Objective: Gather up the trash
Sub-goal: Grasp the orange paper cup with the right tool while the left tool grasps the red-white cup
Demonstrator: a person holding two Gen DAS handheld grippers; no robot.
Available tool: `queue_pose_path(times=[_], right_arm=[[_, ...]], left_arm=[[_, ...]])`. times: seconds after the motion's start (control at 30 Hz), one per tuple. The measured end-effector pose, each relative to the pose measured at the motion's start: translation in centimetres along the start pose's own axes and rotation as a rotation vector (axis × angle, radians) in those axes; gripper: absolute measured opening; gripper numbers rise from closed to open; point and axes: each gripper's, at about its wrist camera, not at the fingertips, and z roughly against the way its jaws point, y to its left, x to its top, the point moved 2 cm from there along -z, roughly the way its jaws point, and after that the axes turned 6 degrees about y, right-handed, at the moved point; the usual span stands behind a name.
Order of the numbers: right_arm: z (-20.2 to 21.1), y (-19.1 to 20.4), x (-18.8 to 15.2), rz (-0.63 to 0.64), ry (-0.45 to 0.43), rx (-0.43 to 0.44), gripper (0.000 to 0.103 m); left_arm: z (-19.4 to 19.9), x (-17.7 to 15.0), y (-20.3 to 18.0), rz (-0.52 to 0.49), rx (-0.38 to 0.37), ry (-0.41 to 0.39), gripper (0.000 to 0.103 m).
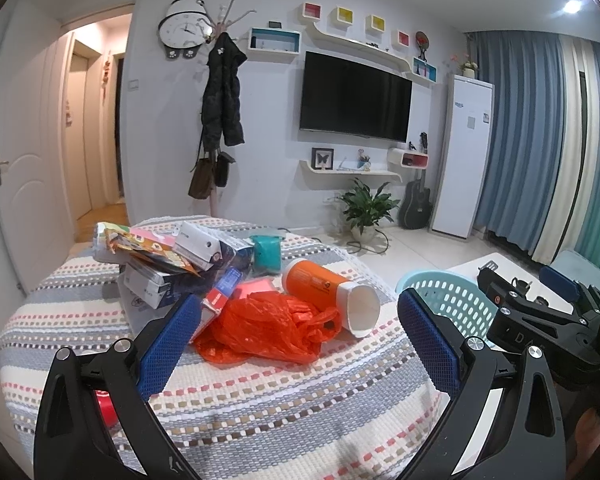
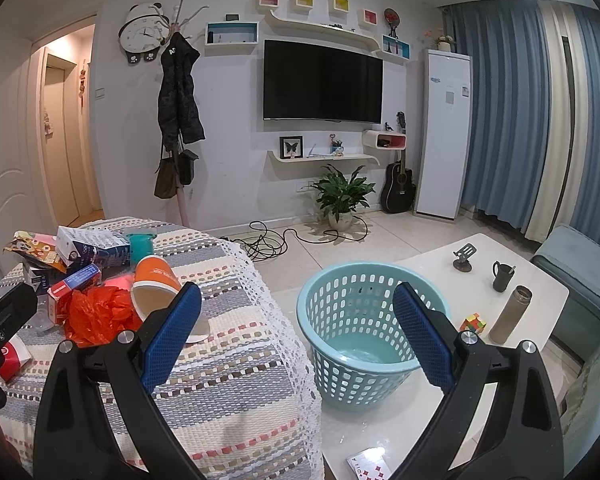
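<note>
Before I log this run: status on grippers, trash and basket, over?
Left gripper open, empty. Right gripper open, empty, above blue basket. Basket empty. Orange bag, orange cup, boxes on striped cloth; nothing blocking.

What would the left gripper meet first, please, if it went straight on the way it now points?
Probably the orange plastic bag, which lies crumpled on the striped tablecloth right ahead of the open left gripper; the orange cup lies just behind it.

Striped woven cloth (image 1: 260,412) carrying orange bag (image 1: 268,328), tipped orange cup (image 1: 328,288), piled boxes (image 1: 180,264), teal tub (image 1: 266,254)
</note>
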Motion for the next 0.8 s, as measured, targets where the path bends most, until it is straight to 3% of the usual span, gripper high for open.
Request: queue_pose_path(times=[0.23,0.4,0.57,0.67,0.8], right_arm=[[-0.3,1.1,0.3,0.016,0.017,0.050,0.084],[-1.5,3.4,0.7,0.038,0.056,0.145,0.064],[-2.7,6.5,0.9,0.083,0.081,0.232,0.063],[-3.6,8.5,1.4,0.123,0.094,0.264,0.064],[-5.4,10.4,1.8,0.164,0.127,0.281,0.064]], left_arm=[[1.1,-0.1,2.7,0.021,0.058,0.002,0.095],[2.7,-0.3,7.2,0.070,0.143,0.017,0.096],[4.2,-1.4,13.3,0.151,0.220,0.056,0.096],[4.1,-2.4,16.3,0.187,0.191,0.122,0.096],[2.8,-4.3,18.7,0.237,0.099,0.225,0.096]])
